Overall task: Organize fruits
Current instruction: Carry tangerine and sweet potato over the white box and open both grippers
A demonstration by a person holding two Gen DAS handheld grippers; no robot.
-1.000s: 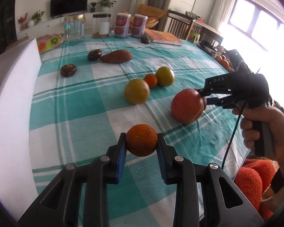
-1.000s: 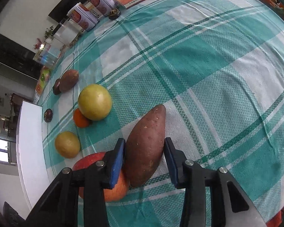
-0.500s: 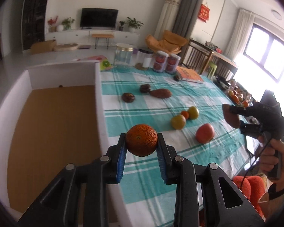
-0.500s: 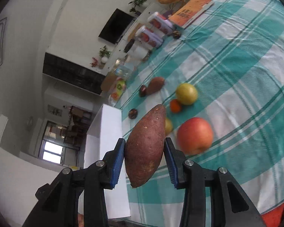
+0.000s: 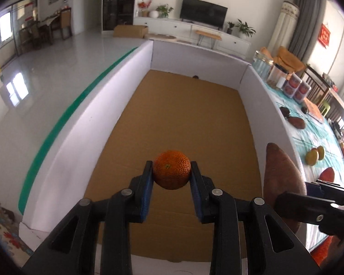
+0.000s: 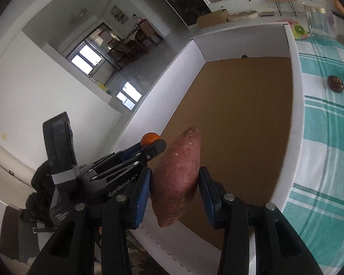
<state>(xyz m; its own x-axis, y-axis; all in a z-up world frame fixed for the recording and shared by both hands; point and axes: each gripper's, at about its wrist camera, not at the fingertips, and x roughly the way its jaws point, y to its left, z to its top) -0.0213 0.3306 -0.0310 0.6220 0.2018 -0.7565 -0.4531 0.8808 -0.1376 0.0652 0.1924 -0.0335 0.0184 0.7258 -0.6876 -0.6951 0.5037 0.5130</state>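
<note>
Left claw (image 5: 171, 178) grips orange (image 5: 171, 169) over white box (image 5: 87, 123)

Orange (image 5: 171, 169) and sweet potato (image 6: 175, 178) carried off tablecloth, now above white box (image 5: 117, 91).

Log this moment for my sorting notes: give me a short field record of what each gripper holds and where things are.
left gripper: shut on orange, over the box
right gripper: shut on sweet potato, over the box
box: white walls, brown floor, no fruit visible inside
tablecloth: teal check, other fruit lying on it
</note>
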